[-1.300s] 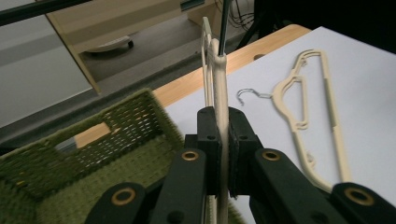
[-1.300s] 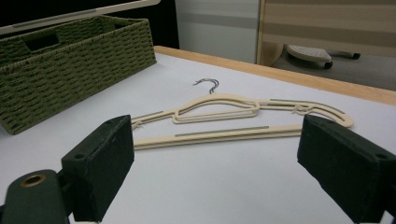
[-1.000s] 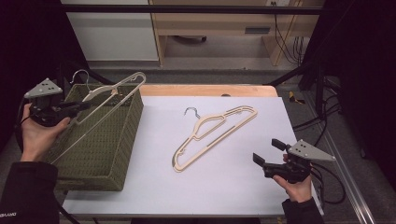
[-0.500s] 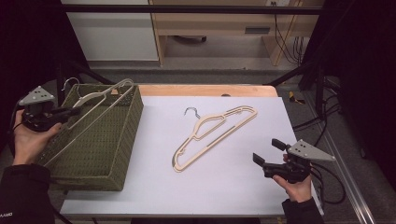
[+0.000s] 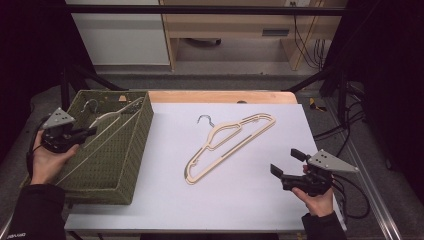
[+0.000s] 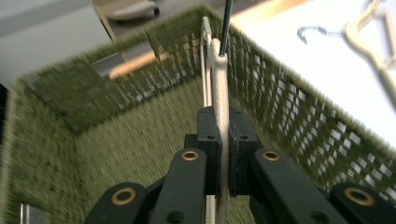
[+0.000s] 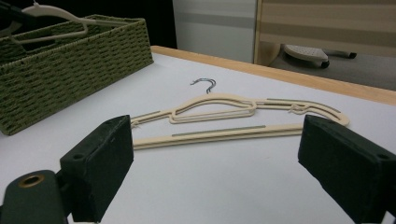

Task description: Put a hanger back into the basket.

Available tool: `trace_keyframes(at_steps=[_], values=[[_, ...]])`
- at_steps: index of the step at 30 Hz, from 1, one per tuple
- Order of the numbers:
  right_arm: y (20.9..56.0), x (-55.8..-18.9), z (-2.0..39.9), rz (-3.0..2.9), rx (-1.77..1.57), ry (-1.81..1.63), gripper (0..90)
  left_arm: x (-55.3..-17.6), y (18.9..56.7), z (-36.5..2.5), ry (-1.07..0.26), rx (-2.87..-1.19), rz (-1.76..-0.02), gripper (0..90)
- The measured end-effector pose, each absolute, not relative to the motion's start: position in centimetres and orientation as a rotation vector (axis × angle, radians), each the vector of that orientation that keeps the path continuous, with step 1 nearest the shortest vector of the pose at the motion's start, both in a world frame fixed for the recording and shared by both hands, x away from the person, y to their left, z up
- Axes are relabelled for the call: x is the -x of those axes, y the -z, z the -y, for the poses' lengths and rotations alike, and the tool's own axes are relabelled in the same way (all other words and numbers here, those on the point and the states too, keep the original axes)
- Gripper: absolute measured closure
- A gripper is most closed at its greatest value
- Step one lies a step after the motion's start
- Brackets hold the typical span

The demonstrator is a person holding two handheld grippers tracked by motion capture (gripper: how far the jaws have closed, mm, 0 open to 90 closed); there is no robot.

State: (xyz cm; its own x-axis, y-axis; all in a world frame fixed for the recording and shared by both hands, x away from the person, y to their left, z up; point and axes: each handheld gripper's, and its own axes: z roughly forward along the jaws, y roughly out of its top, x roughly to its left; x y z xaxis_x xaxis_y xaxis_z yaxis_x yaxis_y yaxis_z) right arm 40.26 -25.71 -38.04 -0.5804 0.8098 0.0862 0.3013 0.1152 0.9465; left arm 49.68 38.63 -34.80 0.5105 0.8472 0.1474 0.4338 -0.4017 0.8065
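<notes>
The left gripper [image 5: 91,132] has its jaws pinched tight on a cream hanger [image 5: 112,119] and holds it inside the green woven basket [image 5: 132,165] that stands at the left edge of the desk [image 5: 260,200]; in the left gripper view the thin plastic stem of the hanger runs up between the two pads toward the basket's far wall, with its metal hook near the far left corner of the basket. The hanger looks tilted, one long arm slanting down toward the near side of the basket rather than lying flat on the bottom. The main risk here, as I judge it, is letting go while the hanger is propped at that slant: an arm could rest on the rim and leave it half out, or the hook could snag in the open weave of the wall and drag the light basket when the gripper withdraws. The narrow grip on a slim stem could also let the hanger swivel. A second cream hanger [image 5: 230,145] lies flat near the middle of the desk, hook toward the far edge. The right gripper [image 5: 287,164] sits low by the near right corner, jaws spread wide and empty, pointing at that hanger and well apart from it.
</notes>
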Motion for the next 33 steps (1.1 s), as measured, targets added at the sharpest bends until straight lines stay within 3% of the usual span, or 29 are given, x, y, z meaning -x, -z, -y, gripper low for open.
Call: trace_keyframes(at_steps=[9,33], values=[[38.0,-40.2,25.7,-1.939,-1.073,-1.477,10.8,-49.6,37.6,-37.5,-0.661,-2.075,-1.084,83.2],[38.1,-40.3,25.0,-1.953,-1.066,-1.477,10.9,-49.7,39.8,-35.9,-0.495,-2.231,-1.156,72.5]])
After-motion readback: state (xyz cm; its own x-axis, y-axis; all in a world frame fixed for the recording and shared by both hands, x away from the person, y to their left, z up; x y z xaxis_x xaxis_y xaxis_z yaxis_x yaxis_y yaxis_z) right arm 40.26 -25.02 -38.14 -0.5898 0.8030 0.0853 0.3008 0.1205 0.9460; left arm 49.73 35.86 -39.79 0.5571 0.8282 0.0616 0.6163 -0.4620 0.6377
